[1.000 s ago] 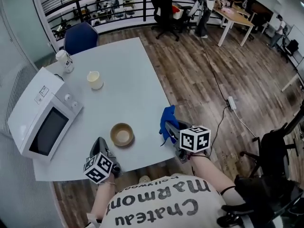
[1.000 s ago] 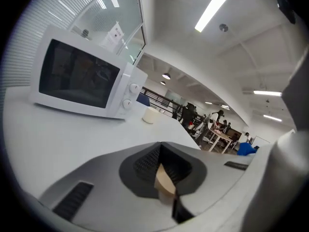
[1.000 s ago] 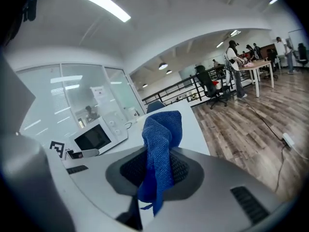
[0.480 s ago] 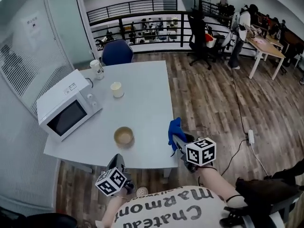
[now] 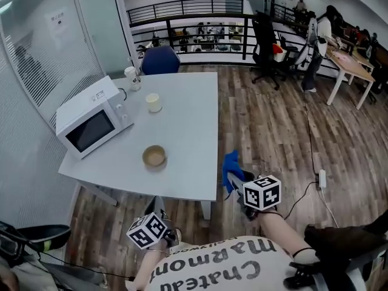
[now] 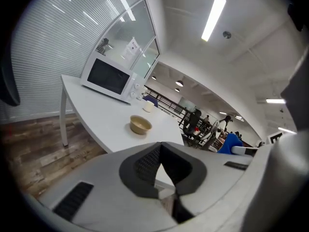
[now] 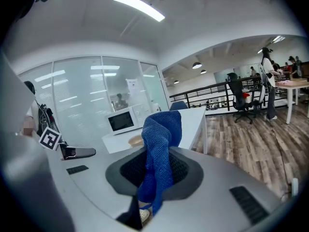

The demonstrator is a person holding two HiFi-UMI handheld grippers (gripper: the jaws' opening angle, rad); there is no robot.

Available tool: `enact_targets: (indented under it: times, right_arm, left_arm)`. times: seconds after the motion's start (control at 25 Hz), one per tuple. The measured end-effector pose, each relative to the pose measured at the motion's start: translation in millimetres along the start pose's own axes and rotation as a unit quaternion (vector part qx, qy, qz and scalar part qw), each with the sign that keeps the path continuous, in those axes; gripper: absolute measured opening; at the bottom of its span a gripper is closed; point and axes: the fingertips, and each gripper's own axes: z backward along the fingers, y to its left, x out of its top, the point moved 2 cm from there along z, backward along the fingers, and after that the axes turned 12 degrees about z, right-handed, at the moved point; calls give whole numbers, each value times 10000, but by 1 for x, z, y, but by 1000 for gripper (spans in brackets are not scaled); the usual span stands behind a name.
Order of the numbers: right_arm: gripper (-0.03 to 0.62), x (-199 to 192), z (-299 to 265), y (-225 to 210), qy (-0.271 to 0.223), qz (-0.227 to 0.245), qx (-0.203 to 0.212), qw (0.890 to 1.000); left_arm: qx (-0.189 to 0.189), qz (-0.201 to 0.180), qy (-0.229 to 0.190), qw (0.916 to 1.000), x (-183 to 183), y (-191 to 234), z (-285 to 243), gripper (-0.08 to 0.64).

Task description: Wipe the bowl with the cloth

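**Two tongs held short of the worktop, cloth in the right one**

Both tongs hang over the wooden floor (image 5: 267, 120), on the person's side of the worktop's near edge and not touching it. The left tongs (image 5: 156, 202) are pressed together, pad against pad, with nothing between them. The right tongs (image 5: 234, 176) pinch a blue cloth (image 5: 230, 164). The fabric is clamped between the pads, with a bunched fold standing up above them and a short end hanging below. The cloth sits off the worktop's near right corner, clear of the surface.

On the white worktop (image 5: 188, 126), the tan bowl (image 5: 154, 157) stands upright and alone, a little in from the near edge and about midway along it. It is well apart from both tongs and from the cloth. In the right gripper view the cloth hides part of the bowl.

A white microwave (image 5: 94, 117) stands along the left edge, beyond the bowl, its dark door facing the near edge. Further on, a cream cup (image 5: 153, 102) stands toward the far edge. A white cup (image 5: 131, 77) stands at the far left corner, just past the microwave. A blue chair (image 5: 159, 60) is at the far edge.
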Motion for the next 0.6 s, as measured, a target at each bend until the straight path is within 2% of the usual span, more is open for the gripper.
enact_targets:
  times: [0.32, 0.6]
  right_arm:
    - [61, -4, 3, 8, -22, 47, 120, 9999]
    - [61, -2, 4, 9, -17, 24, 113, 9999]
  left_arm:
    - [162, 33, -97, 9998, -5, 8, 17, -6]
    - [144, -22, -89, 9999, -2, 3, 20, -6]
